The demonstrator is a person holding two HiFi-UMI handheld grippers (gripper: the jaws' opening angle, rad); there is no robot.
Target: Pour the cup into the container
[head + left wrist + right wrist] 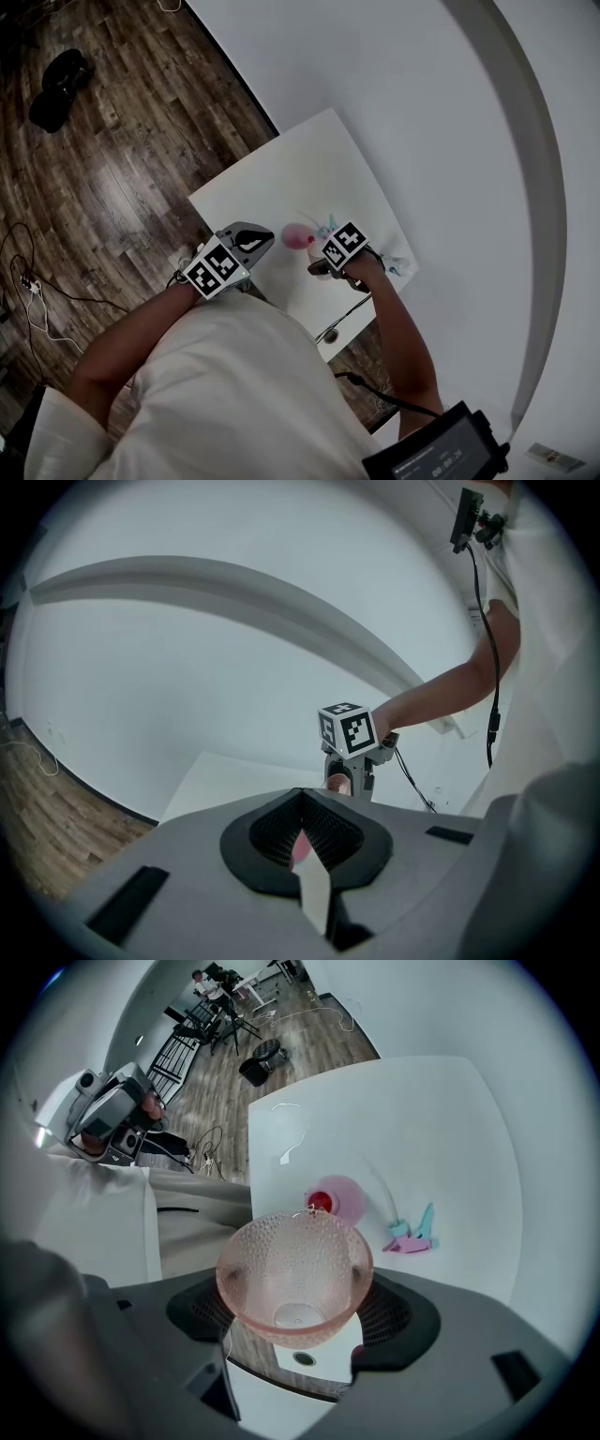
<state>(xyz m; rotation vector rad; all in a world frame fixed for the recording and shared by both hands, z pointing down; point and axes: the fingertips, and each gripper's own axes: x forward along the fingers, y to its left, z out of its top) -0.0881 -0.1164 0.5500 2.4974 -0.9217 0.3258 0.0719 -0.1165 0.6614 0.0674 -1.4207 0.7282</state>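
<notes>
The right gripper (295,1290) gripped an empty pink dimpled plastic cup (281,1251). At its twelve o'clock, a round pink container (349,1194) on the white table (422,1119) held something red (321,1202). The left gripper (302,808) was closed, empty.

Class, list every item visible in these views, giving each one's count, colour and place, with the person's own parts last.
table: one, white, against the wall
cup: one, pink and dimpled, between the right gripper's jaws
container: one, pink with something red inside, on the table
small plastic pieces: seemingly two, teal and pink, beside the container
dark object: one, black, on the wooden floor
left gripper: grey, shut, empty
right gripper: grey, shut on the cup
</notes>
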